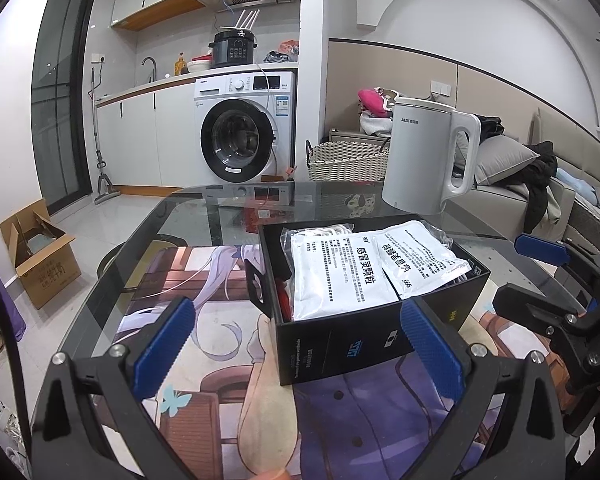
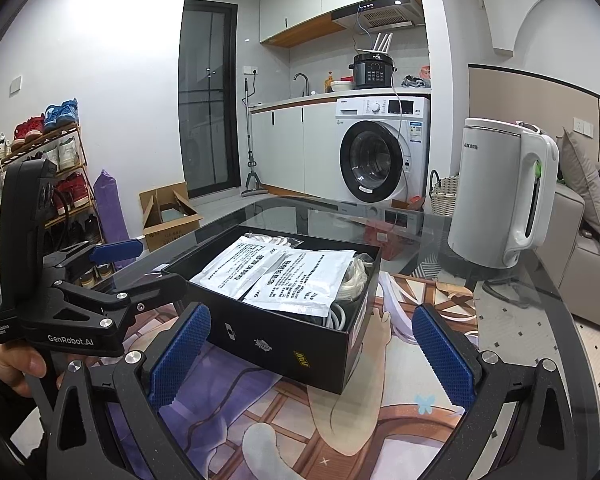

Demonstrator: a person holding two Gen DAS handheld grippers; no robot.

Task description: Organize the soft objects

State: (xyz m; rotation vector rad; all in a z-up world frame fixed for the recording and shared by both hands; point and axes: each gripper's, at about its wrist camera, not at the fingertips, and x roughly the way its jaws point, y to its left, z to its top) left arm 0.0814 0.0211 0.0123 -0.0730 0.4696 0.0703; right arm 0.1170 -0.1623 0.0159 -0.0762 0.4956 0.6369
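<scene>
Black box [image 1: 342, 346] sits open on the printed mat [image 1: 204, 400], which lies on the glass table [image 1: 172, 216]. Two white sachets [image 2: 296, 276] lie flat side by side on top of the contents inside the box, printed sides up. Clear plastic and white cord are bunched at the box's far end, partly under the sachets; a bit of red shows along one inner wall, can't tell what it is.

Left gripper [image 1: 296, 344]: jaws spread wide, nothing between the blue pads [image 1: 162, 346], hovering just short of the box's near wall. Right gripper [image 2: 316, 356]: also spread wide and empty, hanging over the mat near the box's corner, not touching it. A hand [image 2: 14, 364] shows on the left gripper's handle in the right wrist view.

White kettle [image 2: 500, 196] stands upright on the table beyond the box, apart from it.
</scene>
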